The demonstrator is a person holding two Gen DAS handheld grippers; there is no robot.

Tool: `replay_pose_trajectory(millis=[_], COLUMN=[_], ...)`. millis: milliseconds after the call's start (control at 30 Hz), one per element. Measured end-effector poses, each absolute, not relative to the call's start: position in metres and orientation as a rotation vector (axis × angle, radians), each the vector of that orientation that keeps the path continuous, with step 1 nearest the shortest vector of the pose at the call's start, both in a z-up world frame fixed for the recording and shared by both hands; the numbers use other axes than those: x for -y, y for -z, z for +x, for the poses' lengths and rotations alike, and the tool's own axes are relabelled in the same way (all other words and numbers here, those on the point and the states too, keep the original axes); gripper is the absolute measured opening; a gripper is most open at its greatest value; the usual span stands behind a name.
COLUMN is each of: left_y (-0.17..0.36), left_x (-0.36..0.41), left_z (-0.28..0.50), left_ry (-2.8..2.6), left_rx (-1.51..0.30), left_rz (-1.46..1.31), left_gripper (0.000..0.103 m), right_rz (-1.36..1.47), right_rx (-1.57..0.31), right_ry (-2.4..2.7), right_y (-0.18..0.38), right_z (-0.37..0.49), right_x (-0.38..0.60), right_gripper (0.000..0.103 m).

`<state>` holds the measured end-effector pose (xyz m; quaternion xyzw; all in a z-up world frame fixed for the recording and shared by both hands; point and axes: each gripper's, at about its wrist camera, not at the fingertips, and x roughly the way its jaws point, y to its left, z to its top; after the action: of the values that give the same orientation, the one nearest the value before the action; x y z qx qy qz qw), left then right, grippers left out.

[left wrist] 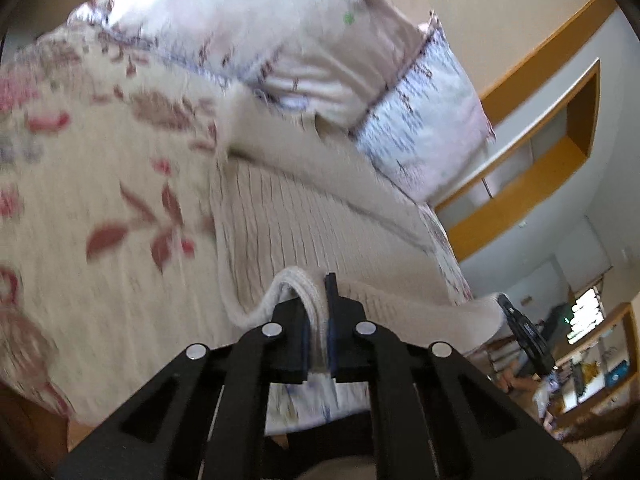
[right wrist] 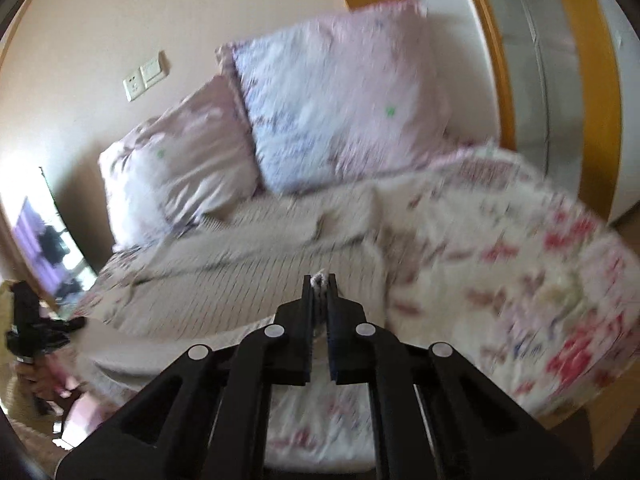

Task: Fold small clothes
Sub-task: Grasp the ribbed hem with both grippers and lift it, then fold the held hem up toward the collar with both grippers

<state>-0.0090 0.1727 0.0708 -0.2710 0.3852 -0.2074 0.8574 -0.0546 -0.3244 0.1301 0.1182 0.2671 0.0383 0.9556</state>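
A beige ribbed knit garment lies spread across the bed. My left gripper is shut on a folded hem of the garment, which bulges up between the pads. In the right wrist view the same garment stretches away from me. My right gripper is shut on its near edge, a small tuft showing at the tips. The right gripper also shows in the left wrist view at the garment's far corner. The left gripper shows in the right wrist view at the far left.
A floral quilt covers the bed, also shown in the right wrist view. Two pink and white pillows lean against the wall at the head. A wooden-trimmed shelf and a cluttered table stand beside the bed.
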Motion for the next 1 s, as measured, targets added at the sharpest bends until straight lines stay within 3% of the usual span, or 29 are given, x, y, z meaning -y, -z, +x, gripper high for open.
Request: replay_pose_trajectory(millis=[233, 433, 600, 767, 867, 1000], left_y=[-0.107, -0.127, -0.118, -0.083, -0.072, -0.071], left_x=[-0.158, -0.149, -0.14, -0.15, -0.155, -0.155], left_z=[0.03, 0.078, 0.109, 0.137, 0.143, 0.144], left_ry=[0.359, 0.322, 0.314, 0.282, 0.28, 0.285], left_rx=[-0.728, -0.695, -0.748, -0.846, -0.877, -0.877], left_rz=[-0.414, -0.394, -0.392, -0.488, -0.526, -0.521], left_gripper=[0.006, 0.006, 0.006, 0.006, 0.006, 0.006], right_rz=[0.012, -0.011, 0.201, 0.651, 0.686, 0.822], right_rx=[-0.406, -0.352, -0.701, -0.919, -0.992, -1.044], right_ry=[0.037, 0.072, -0.049, -0.169, -0.318, -0.482], right_y=[-0.155, -0.177, -0.14, -0.088, -0.082, -0.08], right_z=[-0.028, 0.017, 0.07, 0.081, 0.078, 0.056], right_x=[0.299, 0.301, 0.32, 0.366, 0.356, 0.348], right_gripper=[0.006, 0.0, 0.0, 0.017, 0.023, 0.054])
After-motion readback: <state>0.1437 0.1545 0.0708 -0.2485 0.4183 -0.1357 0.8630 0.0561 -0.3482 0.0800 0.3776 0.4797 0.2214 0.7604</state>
